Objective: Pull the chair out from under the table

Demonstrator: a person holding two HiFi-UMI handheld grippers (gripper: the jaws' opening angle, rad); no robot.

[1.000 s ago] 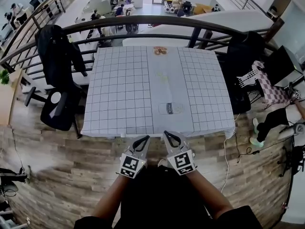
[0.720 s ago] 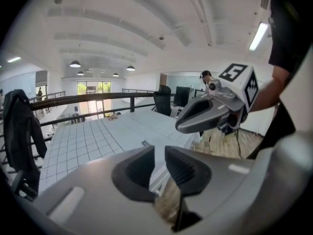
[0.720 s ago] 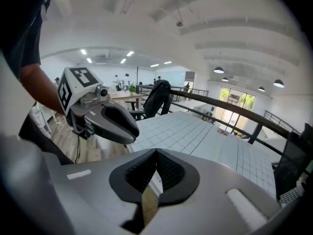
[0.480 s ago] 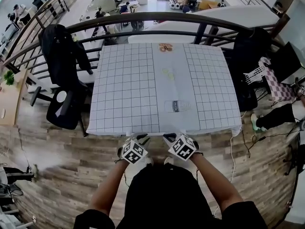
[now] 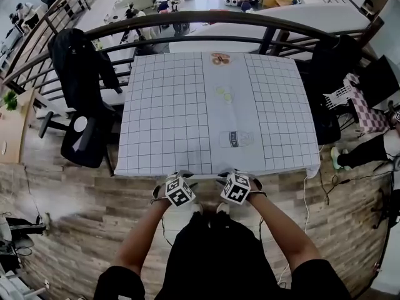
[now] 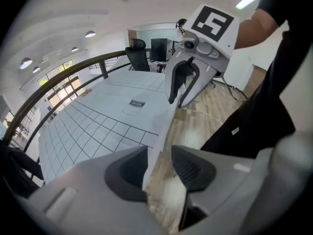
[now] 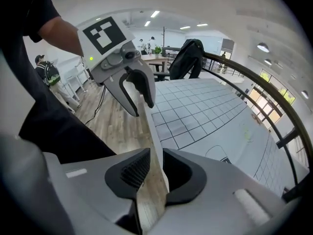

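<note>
A table (image 5: 162,117) under a white grid-printed cloth fills the middle of the head view. No chair shows under its near edge. A black office chair (image 5: 81,136) with a dark jacket over it stands beside the table's left side. My left gripper (image 5: 180,177) (image 6: 159,165) and right gripper (image 5: 234,175) (image 7: 155,168) point steeply down at the near edge, side by side. Their jaws have just been opening. The cloth's hanging edge (image 6: 164,126) (image 7: 154,131) runs between each pair of pads, which do not press on it.
A dark curved railing (image 5: 206,20) runs behind the table. A second dark chair (image 5: 325,74) stands at the right rear corner, and a person's leg (image 5: 365,152) shows at far right. A white cable (image 5: 304,195) trails over the wood floor. My own dark torso fills the bottom.
Both grippers have dropped to the table's near edge and tipped downward. Their jaws went from shut to open, and now straddle the hanging cloth.
</note>
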